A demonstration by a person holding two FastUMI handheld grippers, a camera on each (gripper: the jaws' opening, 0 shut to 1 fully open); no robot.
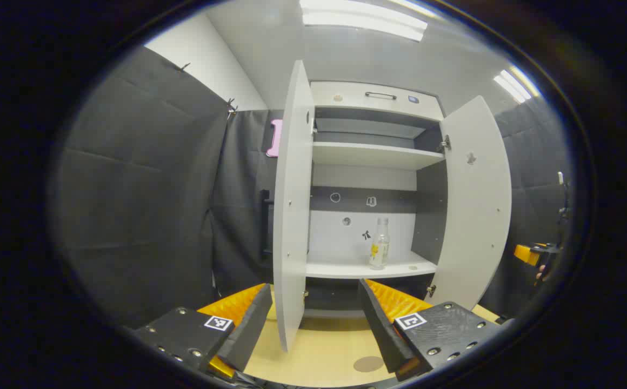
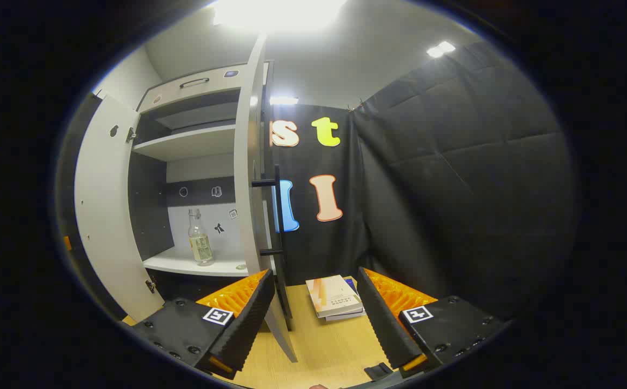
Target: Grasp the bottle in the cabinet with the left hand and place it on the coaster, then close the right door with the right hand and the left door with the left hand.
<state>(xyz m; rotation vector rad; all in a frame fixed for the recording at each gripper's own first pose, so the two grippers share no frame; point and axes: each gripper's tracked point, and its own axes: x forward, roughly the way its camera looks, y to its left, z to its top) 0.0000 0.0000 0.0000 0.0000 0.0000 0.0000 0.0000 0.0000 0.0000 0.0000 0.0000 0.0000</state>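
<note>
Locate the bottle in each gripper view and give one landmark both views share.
Left gripper view: the bottle stands right of centre on the cabinet's lower shelf, between the open doors.
Right gripper view: the bottle stands left of centre on that shelf.
Shared landmark: the small dark sticker on the back panel beside it.

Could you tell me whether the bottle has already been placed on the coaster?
No, the bottle stands on the cabinet shelf.
</note>
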